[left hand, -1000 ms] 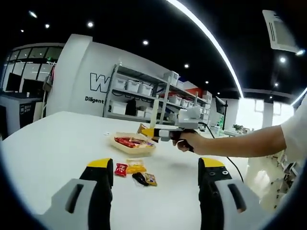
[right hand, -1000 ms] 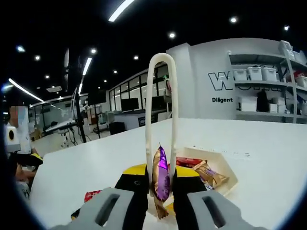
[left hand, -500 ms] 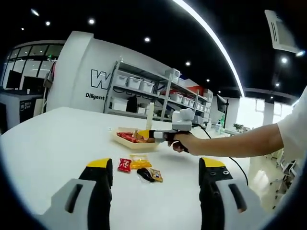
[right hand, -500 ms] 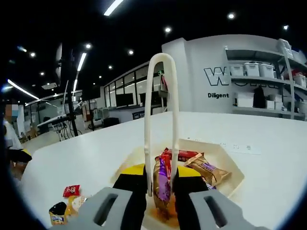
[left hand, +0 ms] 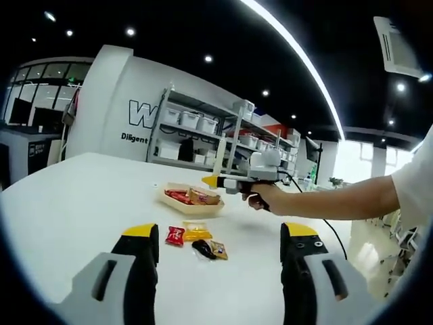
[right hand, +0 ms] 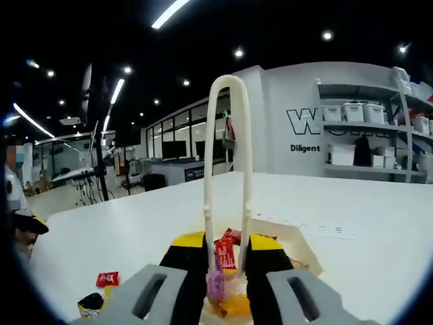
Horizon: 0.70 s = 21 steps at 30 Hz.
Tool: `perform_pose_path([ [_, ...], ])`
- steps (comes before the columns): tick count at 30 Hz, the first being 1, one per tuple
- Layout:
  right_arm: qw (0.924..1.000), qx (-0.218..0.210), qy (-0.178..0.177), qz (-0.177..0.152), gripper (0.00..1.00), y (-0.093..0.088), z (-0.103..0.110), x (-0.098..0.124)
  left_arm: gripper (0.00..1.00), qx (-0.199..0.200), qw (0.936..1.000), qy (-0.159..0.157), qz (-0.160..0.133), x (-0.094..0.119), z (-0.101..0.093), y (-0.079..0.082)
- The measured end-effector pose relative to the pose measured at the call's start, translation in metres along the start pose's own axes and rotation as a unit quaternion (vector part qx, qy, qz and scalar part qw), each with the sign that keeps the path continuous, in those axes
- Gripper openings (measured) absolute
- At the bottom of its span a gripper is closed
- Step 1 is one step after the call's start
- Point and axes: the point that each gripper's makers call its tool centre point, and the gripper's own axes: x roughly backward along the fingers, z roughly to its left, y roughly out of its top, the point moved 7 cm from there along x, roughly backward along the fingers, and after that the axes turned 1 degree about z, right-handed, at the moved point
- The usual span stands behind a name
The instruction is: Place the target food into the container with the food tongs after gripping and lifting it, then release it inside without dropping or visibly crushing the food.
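Note:
My left gripper [left hand: 220, 233] stands open over the white table, with a loose cluster of snack packets [left hand: 196, 238] just ahead of it. Beyond them is the shallow cream tray [left hand: 172, 198], where red packets and a brown packet [left hand: 203, 196] lie. A hand holds my right gripper [left hand: 233, 183] above the tray's right end. In the right gripper view, my right gripper [right hand: 226, 240] is shut on the white food tongs [right hand: 226, 79]. A purple packet end [right hand: 215, 286] shows low between the tong arms over the tray [right hand: 298, 237]. I cannot tell whether the tongs still touch it.
The person's arm [left hand: 338, 203] reaches in from the right across the table. Loose packets [right hand: 106, 278] lie left of the tray. Shelving with white bins [left hand: 203, 128] stands behind the table's far edge. Desks and a person are at the far left [right hand: 17, 223].
The purple-and-gold packet that hung upright in the tongs has gone down into the tray. My right gripper moved over the tray, then rose a little. The left gripper stayed open.

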Motion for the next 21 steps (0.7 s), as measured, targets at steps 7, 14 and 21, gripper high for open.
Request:
perform_pose_path([
  [7,0.9995,-0.001,0.033,0.001,0.15,-0.001,0.027,0.013,0.71,0.003,0.9999,-0.004,-0.009,0.003,-0.006,0.004],
  [14,0.9981,0.002,0.061,0.003,0.15,-0.005,0.058,0.022,0.71,0.0,0.9999,-0.009,-0.01,0.006,-0.013,0.005],
  [21,0.9962,0.005,0.087,0.006,0.15,-0.009,0.079,0.025,0.72,-0.005,0.9999,-0.006,-0.009,0.013,-0.015,0.006],
])
